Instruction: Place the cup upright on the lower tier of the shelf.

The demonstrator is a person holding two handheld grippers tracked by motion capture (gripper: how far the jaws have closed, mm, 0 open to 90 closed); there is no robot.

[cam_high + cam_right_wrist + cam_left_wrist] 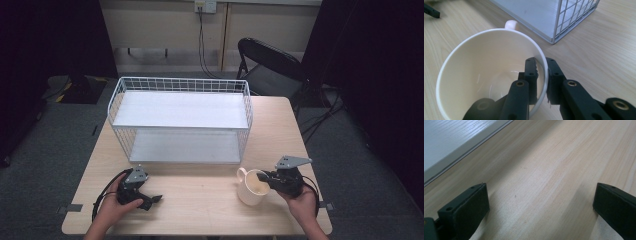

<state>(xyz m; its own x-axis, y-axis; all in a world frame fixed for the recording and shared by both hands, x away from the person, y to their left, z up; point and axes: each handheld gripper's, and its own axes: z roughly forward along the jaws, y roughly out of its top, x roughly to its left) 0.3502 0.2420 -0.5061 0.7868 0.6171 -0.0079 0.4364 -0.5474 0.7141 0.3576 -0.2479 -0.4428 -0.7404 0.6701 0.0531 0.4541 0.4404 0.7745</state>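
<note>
- Right claw (541,75) — I have it clenched on the rim of the cream mug (251,187), one jaw inside the wall, the other outside, as the right gripper view shows.
- The mug stands upright on the counter (200,200), just in front of the front right corner of the white wire rack (181,120); its handle (511,24) points toward the rack.
- Left claw (150,199) — released, its jaws spread wide over bare wood and holding nothing; it rests in front of the rack's front left corner, well apart from the mug.
- Progress, as I judge it: the grasp is made, yet the mug's base appears to sit on the counter, so the lift has not begun.
- Remaining, in my reading: raise the mug and carry it to the rack — both of its white shelves lie bare, and which one is meant I cannot tell.
</note>
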